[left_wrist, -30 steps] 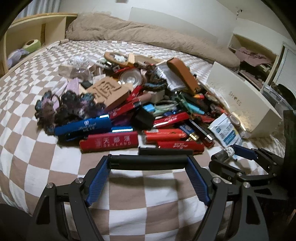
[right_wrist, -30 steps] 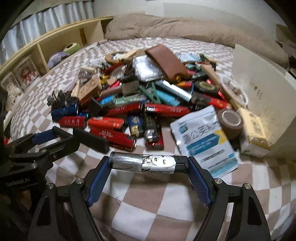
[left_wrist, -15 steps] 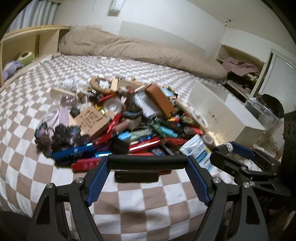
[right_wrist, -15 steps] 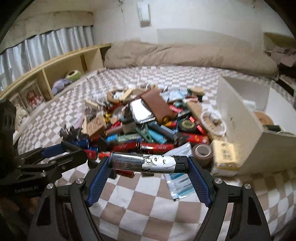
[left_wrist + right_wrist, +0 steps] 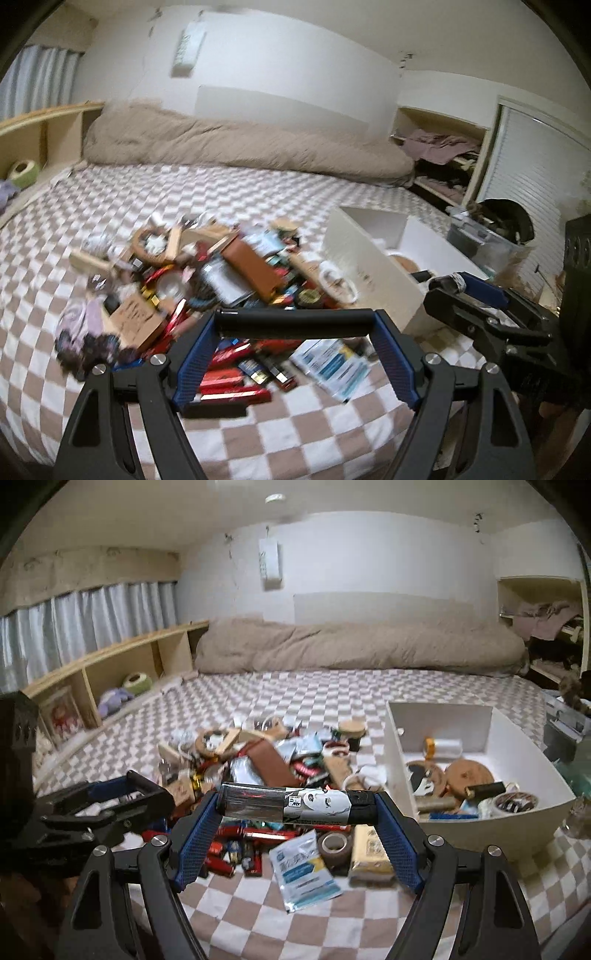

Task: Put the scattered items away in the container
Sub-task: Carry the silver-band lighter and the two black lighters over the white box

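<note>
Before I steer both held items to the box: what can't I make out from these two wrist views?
- Pile, left wrist view: motion blur smears labels and edges.
- White box interior, left wrist view: mostly hidden by its near wall.
- Black tube in the left gripper: its ends are covered by the pads.
- Items behind the printed tube in the right gripper, right wrist view: blocked.

We see a bed (image 5: 332,698) under a brown-and-white checked cover, with a beige duvet (image 5: 354,646) bunched along the white far wall (image 5: 388,554). A low wooden shelf (image 5: 122,657) runs down one side beneath pale curtains (image 5: 74,616). Opposite stands an open closet (image 5: 439,147) of clothes and what may be a slatted door (image 5: 535,162), blurred here.
</note>
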The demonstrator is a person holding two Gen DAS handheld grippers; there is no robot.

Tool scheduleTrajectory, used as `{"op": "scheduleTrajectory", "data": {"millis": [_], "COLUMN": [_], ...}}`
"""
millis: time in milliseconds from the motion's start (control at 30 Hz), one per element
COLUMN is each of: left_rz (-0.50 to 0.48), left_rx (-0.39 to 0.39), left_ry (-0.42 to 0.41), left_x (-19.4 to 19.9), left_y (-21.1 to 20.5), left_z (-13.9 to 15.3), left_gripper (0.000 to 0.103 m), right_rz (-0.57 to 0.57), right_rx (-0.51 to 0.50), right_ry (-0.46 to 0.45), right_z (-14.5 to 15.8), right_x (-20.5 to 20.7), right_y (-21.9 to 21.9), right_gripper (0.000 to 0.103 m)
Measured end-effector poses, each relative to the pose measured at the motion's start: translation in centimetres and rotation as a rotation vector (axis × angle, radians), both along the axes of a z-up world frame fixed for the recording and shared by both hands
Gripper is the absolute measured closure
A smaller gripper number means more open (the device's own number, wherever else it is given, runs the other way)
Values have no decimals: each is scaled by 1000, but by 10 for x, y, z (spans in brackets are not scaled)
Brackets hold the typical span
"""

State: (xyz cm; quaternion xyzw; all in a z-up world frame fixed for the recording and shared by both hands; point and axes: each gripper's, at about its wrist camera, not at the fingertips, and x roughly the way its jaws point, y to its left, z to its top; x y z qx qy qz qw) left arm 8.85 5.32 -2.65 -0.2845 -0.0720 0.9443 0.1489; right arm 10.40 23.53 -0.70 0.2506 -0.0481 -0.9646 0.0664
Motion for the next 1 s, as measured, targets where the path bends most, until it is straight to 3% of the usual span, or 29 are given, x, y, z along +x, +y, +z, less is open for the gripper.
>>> {"op": "scheduleTrajectory", "data": {"millis": [367,600,733,1000], "left_rz": [-114,-196,-236,-331], "left_rx": [33,43,35,74], "left_ry": [63,76,82,-7], "left_x": [-29,-50,-63,-93], "left_y": [55,92,117,158], "left_z": [38,55,62,61], "left_gripper": [21,21,21,21], "right_rz": [-99,-170,-192,-218], "right_rx": [18,14,2,-84], "right_ry": [98,95,43,-98], "right_z": [33,45,40,0], "right_x": [4,-12,-30,-65], "right_y": [61,116,146,202], "right_gripper": [21,21,21,21]}}
